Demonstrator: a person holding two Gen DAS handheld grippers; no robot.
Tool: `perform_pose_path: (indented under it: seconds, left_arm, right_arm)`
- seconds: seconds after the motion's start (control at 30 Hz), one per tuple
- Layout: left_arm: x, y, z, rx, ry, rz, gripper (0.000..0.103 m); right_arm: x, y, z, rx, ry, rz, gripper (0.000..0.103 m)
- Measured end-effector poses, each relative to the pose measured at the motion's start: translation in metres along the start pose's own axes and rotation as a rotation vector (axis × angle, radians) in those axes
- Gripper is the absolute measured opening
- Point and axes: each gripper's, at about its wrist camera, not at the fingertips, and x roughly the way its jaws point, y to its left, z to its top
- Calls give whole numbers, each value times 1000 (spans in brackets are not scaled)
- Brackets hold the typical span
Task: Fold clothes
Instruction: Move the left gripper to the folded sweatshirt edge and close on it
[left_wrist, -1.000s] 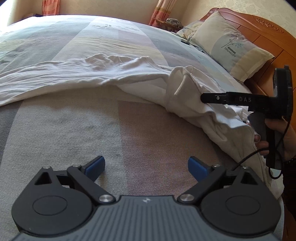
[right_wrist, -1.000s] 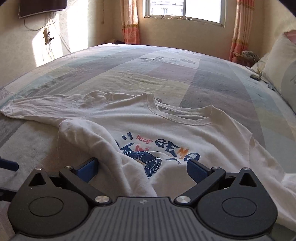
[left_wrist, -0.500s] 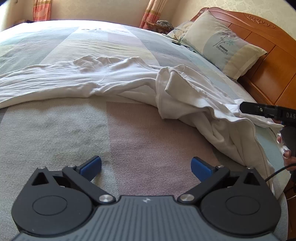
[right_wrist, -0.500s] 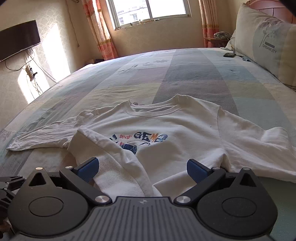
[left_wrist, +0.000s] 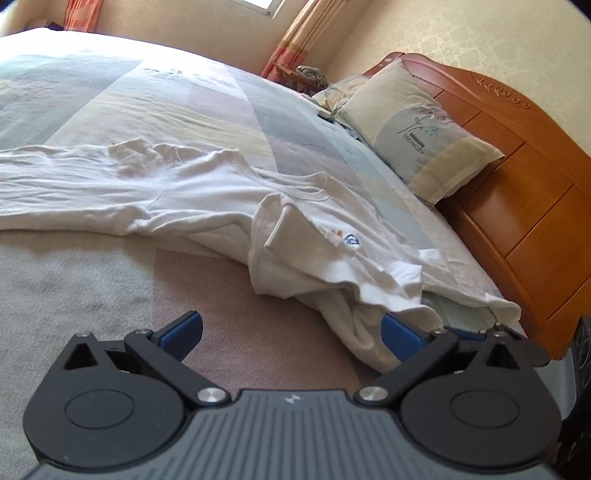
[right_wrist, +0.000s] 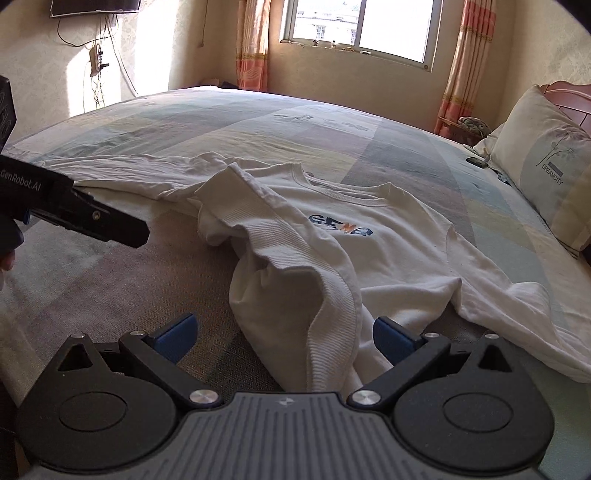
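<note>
A white long-sleeved shirt (right_wrist: 369, 236) with a blue and orange print lies face up on the bed, its hem bunched and folded up over the chest. It also shows in the left wrist view (left_wrist: 207, 192), one sleeve stretched far left. My right gripper (right_wrist: 282, 334) is open, and the ribbed hem lies between its blue pads, which stand wide apart. My left gripper (left_wrist: 291, 334) is open and empty over the bedspread; bunched cloth touches its right pad (left_wrist: 399, 334). The left gripper's body also shows at the left of the right wrist view (right_wrist: 92, 218).
The striped bedspread (left_wrist: 92, 280) covers the bed. A pillow (left_wrist: 417, 133) leans on the wooden headboard (left_wrist: 524, 192) at the right. A window (right_wrist: 354, 26), curtains and a wall television (right_wrist: 96, 5) are beyond the bed.
Both grippers have moved closer together near the bunched hem. The hem fold has slid further onto the chest, hiding part of the print. Both grippers stayed open.
</note>
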Motion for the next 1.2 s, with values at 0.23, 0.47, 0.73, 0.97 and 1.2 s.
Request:
perform_pose_path:
  seconds: [0.23,0.47,0.73,0.97,1.2]
  left_arm:
    - [43,-2,24,17,-45,-57,102]
    - [61,-1,31,-48,-37,-162,102]
    - [49,3,32,-132,-50,-323,102]
    - [79,34,28,-394,-11,-414,98]
    - [104,65,8,-620,-18,-428,69]
  right_arm:
    - [3,-1,-14,31,41,11,103]
    - [3,-4,-18,40,52,12,103]
    - [-8,1,-7,-10,-21,20,103]
    - [-7,26,15,-151,-91,-24,103]
    - [-1,30,2,-130,-44,10,103]
